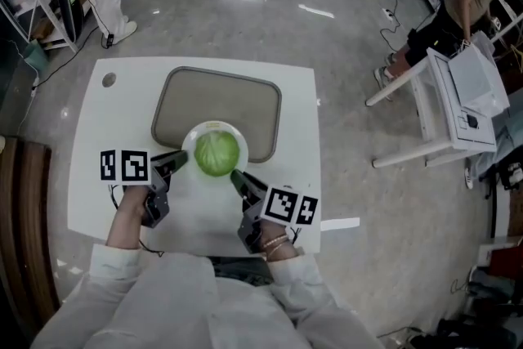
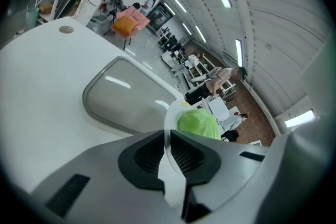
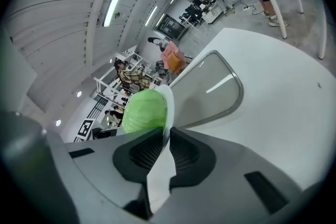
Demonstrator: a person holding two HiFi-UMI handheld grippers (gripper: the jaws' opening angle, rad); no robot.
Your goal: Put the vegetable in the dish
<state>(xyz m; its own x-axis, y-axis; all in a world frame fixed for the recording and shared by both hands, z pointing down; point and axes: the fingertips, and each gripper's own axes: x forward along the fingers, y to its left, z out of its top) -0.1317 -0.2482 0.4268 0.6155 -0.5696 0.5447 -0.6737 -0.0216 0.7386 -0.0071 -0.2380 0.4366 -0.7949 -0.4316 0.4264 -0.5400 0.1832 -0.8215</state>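
Left tool (image 1: 181, 158) and right tool (image 1: 238, 176) are clamped on opposite rims of the dish (image 1: 214, 126); the vegetable (image 1: 216, 154) (round, green) is seated inside, midway between them, at the near edge of the tray (image 1: 216, 98).

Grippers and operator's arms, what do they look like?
The left gripper and right gripper: grey bodies, black ribbed pads, a white cube with black square markers on each. Long white sleeves; beaded bracelet at the right wrist.
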